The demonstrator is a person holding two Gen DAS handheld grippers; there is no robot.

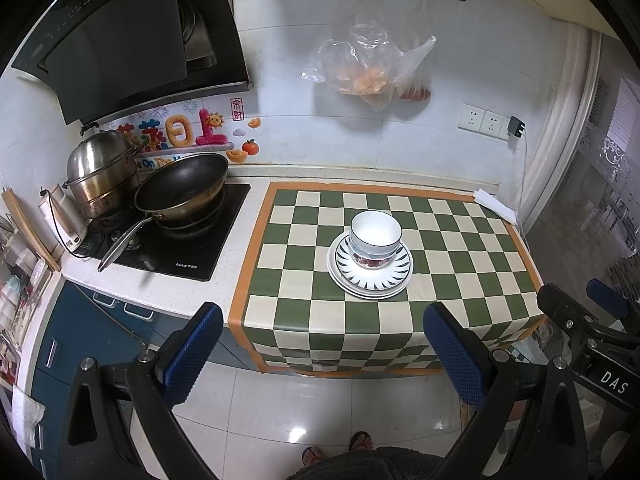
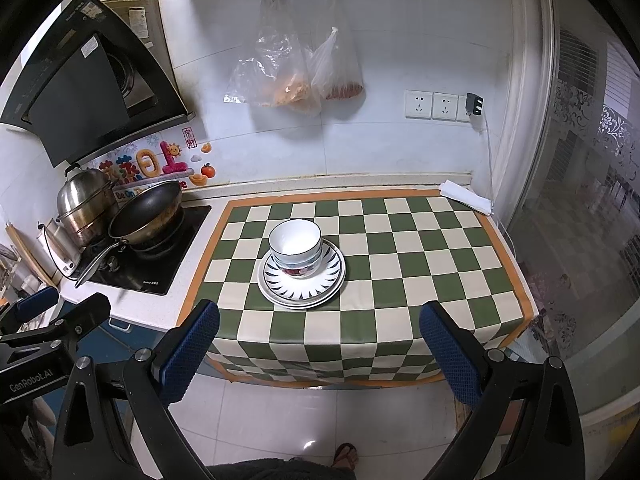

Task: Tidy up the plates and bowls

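Stacking looks finished: glazed ceramic bowls [image 2: 295,249] nested, seated on stacked round plates [image 2: 301,284] (top one with dark radial rim marks), mid checkered vinyl mat [image 2: 420,264]. Nothing loose left nearby. Left gripper [image 1: 322,354] and right gripper [image 2: 320,350] both spread wide, empty, held back over floor.

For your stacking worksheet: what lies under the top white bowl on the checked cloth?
The top white bowl nests in a second bowl with a red pattern, which sits on a spoke-patterned plate over a larger white plate. Any further dishes are hidden.
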